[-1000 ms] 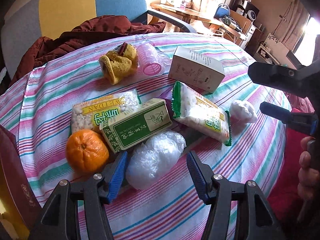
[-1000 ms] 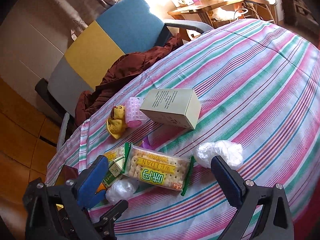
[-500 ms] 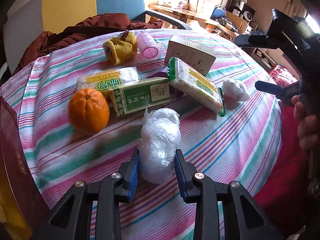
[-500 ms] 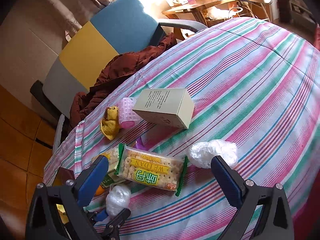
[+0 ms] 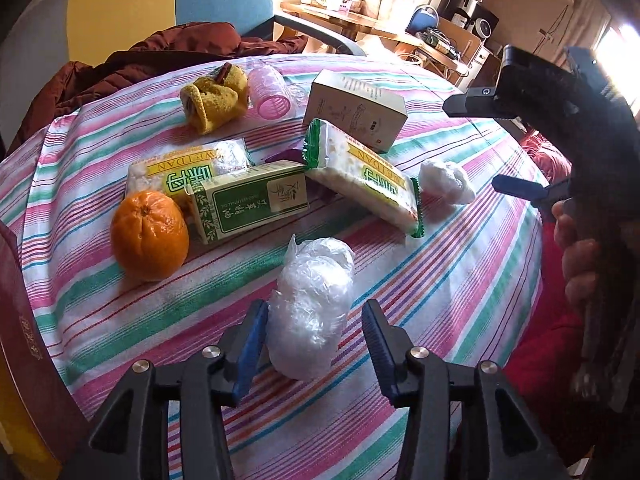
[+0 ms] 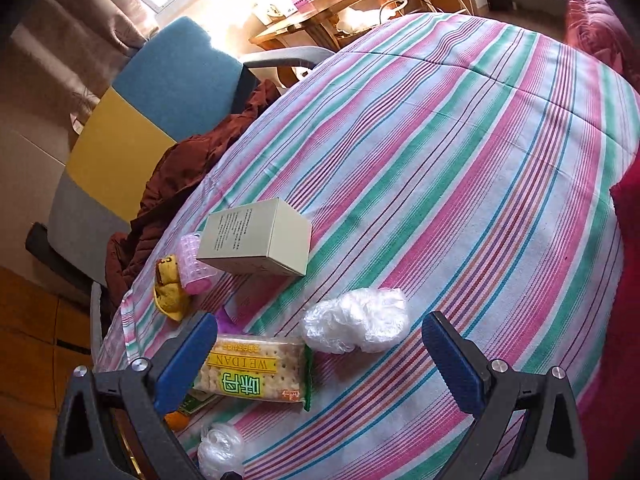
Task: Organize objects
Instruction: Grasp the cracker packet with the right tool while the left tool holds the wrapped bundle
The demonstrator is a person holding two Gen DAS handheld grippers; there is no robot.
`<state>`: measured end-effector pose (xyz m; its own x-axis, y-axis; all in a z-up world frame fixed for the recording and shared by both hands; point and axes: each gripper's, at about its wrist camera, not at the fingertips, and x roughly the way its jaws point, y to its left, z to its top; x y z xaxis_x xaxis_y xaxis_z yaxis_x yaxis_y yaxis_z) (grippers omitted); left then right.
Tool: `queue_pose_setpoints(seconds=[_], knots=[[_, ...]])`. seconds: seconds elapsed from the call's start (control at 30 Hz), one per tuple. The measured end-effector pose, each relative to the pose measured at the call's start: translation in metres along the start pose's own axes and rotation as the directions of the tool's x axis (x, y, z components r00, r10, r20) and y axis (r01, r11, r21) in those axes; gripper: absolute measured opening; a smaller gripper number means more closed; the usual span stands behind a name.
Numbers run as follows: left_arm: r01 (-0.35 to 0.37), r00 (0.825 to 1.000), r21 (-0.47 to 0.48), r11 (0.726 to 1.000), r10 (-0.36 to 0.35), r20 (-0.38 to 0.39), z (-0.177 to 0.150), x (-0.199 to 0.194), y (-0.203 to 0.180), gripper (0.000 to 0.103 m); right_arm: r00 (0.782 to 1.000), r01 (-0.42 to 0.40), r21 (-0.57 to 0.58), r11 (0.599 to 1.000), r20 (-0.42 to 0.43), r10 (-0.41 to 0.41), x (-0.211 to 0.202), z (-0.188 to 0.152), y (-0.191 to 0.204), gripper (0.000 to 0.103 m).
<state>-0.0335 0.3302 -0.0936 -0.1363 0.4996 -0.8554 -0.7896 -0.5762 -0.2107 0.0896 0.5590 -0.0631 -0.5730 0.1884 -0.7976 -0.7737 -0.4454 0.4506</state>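
Observation:
A crumpled clear plastic bag [image 5: 316, 268] lies on the striped tablecloth [image 5: 460, 280], apart from the pile. My left gripper [image 5: 314, 312] straddles its near end with jaws opening; the left pad is just beside the bag and the right pad stands clear. A second crumpled bag [image 6: 356, 326] lies between the wide-open fingers of my right gripper [image 6: 320, 324], beside a Weidan cracker pack [image 6: 256, 368]. Behind the near bag sit an orange [image 5: 150, 236], a green box [image 5: 248, 200] and another cracker pack [image 5: 188, 168].
A cream carton [image 5: 356, 108], a pink hair roller [image 5: 272, 96] and a yellow plush toy [image 5: 214, 100] lie further back. A dark red box [image 5: 20, 320] stands at the left edge. A chair [image 6: 160, 92] with a brown jacket [image 5: 180, 52] borders the table.
My left gripper shut on the near plastic bag, drew it away from the green box toward the table's near side, then parted its jaws. My right gripper rolled and moved closer over the second bag.

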Motion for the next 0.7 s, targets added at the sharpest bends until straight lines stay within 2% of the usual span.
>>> queue_pose_setpoints(seconds=[0.03,0.1,0.2,0.27,0.33,0.43,0.53,0.6,0.63,0.7], knots=[[-0.003,1.000,0.001,1.000,0.003,0.005,0.001,0.003,0.001,0.049,1.000,0.001,-0.038,0.999,0.009,0.000,-0.001,-0.002,0.006,0.103],[-0.009,1.000,-0.011,1.000,0.009,0.002,0.000,0.009,0.006,0.038,1.000,-0.022,-0.156,0.987,-0.007,0.021,0.000,-0.009,0.026,0.103],[0.012,1.000,-0.027,1.000,-0.012,0.023,-0.004,0.005,0.013,0.035,0.999,0.024,-0.345,0.938,-0.030,-0.037,0.009,-0.028,0.058,0.103],[0.017,0.999,-0.041,0.999,-0.015,0.029,-0.008,0.001,0.017,0.035,0.997,0.025,-0.423,0.906,-0.050,-0.050,0.012,-0.038,0.070,0.103],[0.019,0.999,-0.040,0.999,-0.018,0.035,-0.013,-0.002,0.018,0.035,0.992,0.049,-0.492,0.869,-0.080,-0.101,0.017,-0.046,0.079,0.103],[0.032,0.999,-0.047,0.998,-0.030,0.041,-0.019,-0.008,0.020,0.035,0.976,0.104,-0.628,0.772,-0.085,-0.201,0.026,-0.053,0.098,0.102],[0.042,0.998,-0.044,0.998,-0.040,0.048,-0.025,-0.015,0.020,0.035,0.954,0.112,-0.773,0.625,-0.093,-0.285,0.043,-0.060,0.117,0.103],[0.049,0.997,-0.040,0.998,-0.047,0.055,-0.029,-0.021,0.018,0.035,0.942,0.097,-0.834,0.542,-0.099,-0.320,0.057,-0.062,0.123,0.103],[0.055,0.997,-0.041,0.998,-0.052,0.057,-0.031,-0.024,0.018,0.035,0.936,0.085,-0.851,0.518,-0.110,-0.334,0.064,-0.061,0.123,0.103],[0.063,0.996,-0.041,0.997,-0.060,0.060,-0.030,-0.029,0.014,0.035,0.930,0.069,-0.861,0.503,-0.127,-0.345,0.075,-0.058,0.122,0.099]])
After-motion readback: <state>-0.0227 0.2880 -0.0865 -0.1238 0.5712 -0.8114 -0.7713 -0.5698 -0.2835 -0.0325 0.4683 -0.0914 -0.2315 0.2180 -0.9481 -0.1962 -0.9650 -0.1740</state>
